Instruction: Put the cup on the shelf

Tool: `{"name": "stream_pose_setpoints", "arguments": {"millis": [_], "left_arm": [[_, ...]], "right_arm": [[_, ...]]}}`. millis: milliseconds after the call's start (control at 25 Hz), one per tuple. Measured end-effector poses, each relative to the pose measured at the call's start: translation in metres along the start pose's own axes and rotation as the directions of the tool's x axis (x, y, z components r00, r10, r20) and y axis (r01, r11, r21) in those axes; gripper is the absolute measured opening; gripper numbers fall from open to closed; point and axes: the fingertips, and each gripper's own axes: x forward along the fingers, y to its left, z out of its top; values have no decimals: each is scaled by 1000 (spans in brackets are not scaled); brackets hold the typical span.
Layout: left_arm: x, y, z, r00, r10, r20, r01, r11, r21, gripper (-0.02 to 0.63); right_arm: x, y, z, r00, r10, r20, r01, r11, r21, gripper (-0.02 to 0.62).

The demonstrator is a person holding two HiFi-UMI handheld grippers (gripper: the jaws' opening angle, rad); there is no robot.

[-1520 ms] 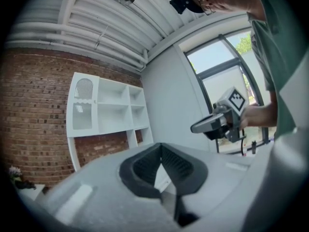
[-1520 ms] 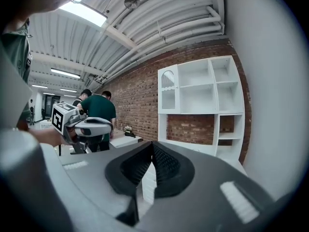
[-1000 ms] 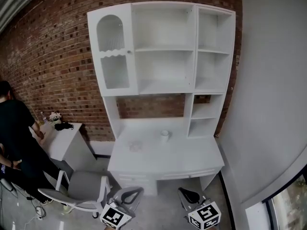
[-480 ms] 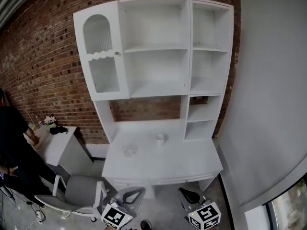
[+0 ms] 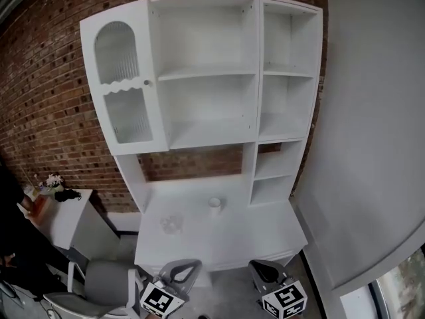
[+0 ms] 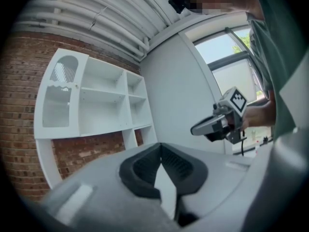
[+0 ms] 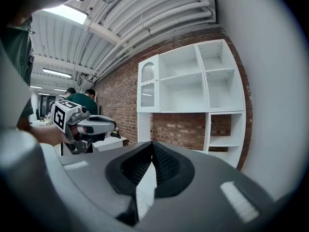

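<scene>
A small white cup [image 5: 214, 203] stands on the white desk [image 5: 226, 238], near its back. Above it rises the white shelf unit [image 5: 206, 73] with bare open compartments; the unit shows again in the left gripper view [image 6: 104, 94] and the right gripper view [image 7: 203, 74]. My left gripper [image 5: 188, 265] and right gripper [image 5: 256, 266] hang low before the desk's front edge, well short of the cup. Both are shut with nothing between the jaws. From each gripper view I see the other gripper in a hand: the right gripper [image 6: 197, 129], the left gripper [image 7: 113, 125].
A clear glass piece [image 5: 171, 224] lies on the desk left of the cup. A grey chair [image 5: 106, 283] and a small white side table [image 5: 66, 212] with flowers stand at the left. Brick wall behind, white wall [image 5: 372, 145] at the right. People [image 7: 87, 100] stand far off.
The head view has swung so the desk and shelf unit sit further left and larger in frame. The person in black at the left has slid almost out of view. Both grippers stay low.
</scene>
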Motion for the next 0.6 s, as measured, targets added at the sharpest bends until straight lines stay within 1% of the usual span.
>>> {"name": "stream_pose_setpoints", "arguments": {"millis": [160, 280, 440, 600], "left_arm": [[12, 35, -9, 1000, -20, -4, 20, 1000, 13, 3], [20, 56, -15, 999, -43, 2, 43, 999, 6, 3], [23, 86, -16, 998, -53, 29, 54, 999, -10, 2], [24, 110, -20, 997, -66, 47, 66, 998, 5, 3]], "right_arm": [[31, -11, 3, 1000, -23, -8, 23, 1000, -10, 5], [52, -18, 6, 999, -49, -19, 49, 999, -3, 5], [79, -20, 13, 997, -78, -17, 78, 997, -5, 5], [102, -18, 18, 995, -100, -12, 100, 995, -14, 5]]}}
